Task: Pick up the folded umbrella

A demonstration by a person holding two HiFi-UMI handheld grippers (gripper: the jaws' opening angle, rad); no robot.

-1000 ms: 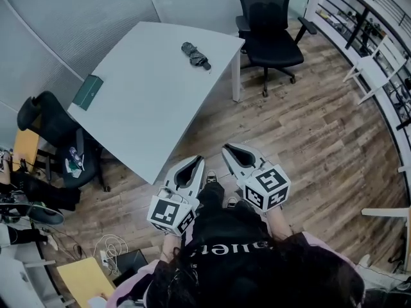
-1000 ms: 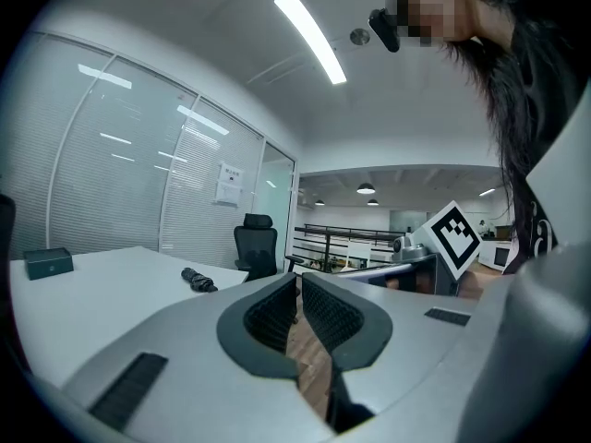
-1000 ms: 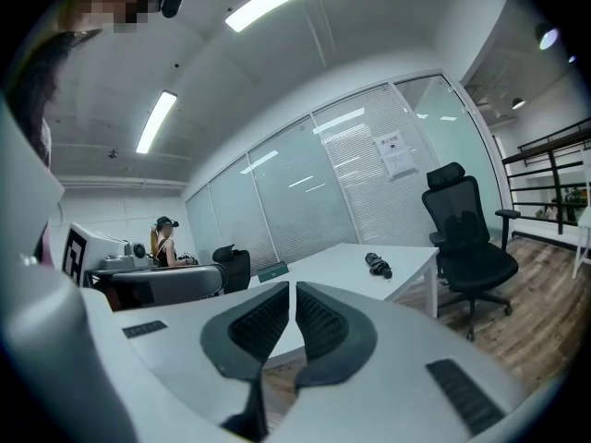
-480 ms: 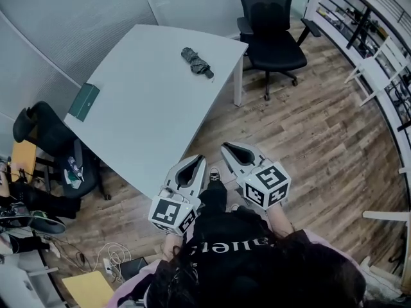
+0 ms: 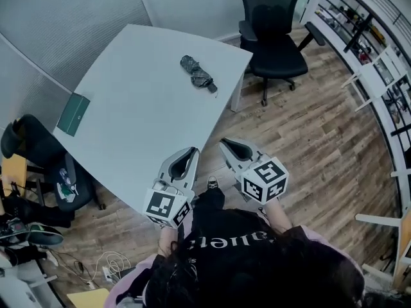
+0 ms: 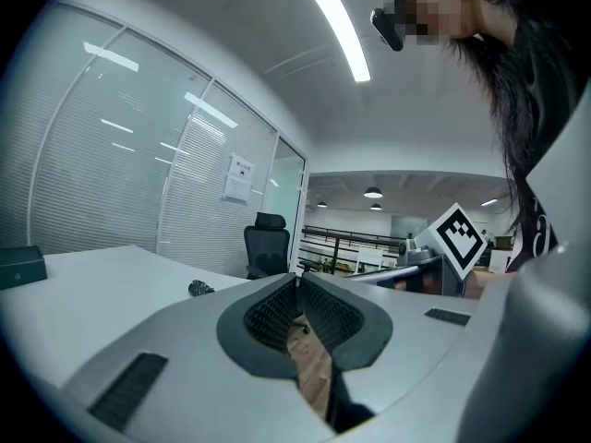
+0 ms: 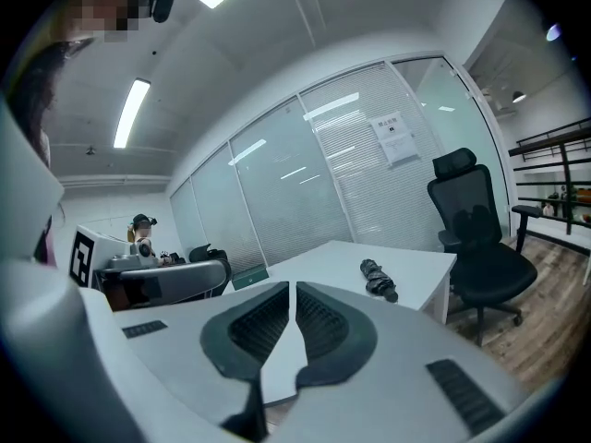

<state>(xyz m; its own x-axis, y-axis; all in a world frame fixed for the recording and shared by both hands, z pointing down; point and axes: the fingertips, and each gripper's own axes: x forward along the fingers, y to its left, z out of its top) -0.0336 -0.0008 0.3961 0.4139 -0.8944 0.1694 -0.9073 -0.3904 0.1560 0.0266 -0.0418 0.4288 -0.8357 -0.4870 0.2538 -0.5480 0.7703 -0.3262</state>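
Head view is showing the task not yet begun in any visible way. The dark grey folded fabric umbrella (image 5: 196,73) is lying untouched on the pale grey tabletop (image 5: 141,114), near the tabletop's far right edge, at roughly 12 o'clock from both grippers and well apart from them. The left gripper (image 5: 191,153) is hovering over the near corner of the tabletop with its jaws pressed together and nothing between them. The right gripper (image 5: 227,144) is hanging over the wooden floor just beside that corner, jaws likewise together and empty. By my judgement the whole approach, the opening of a gripper and the grasp are all remaining.

As for writing, a white notice (image 7: 392,137) is hanging on the glass wall at 12 o'clock, its print too small to read. White lettering is running across the person's black shirt (image 5: 225,239), upside down and only partly legible. A flat dark green box (image 5: 72,114), at 10 o'clock, is carrying a tiny mark I cannot read.
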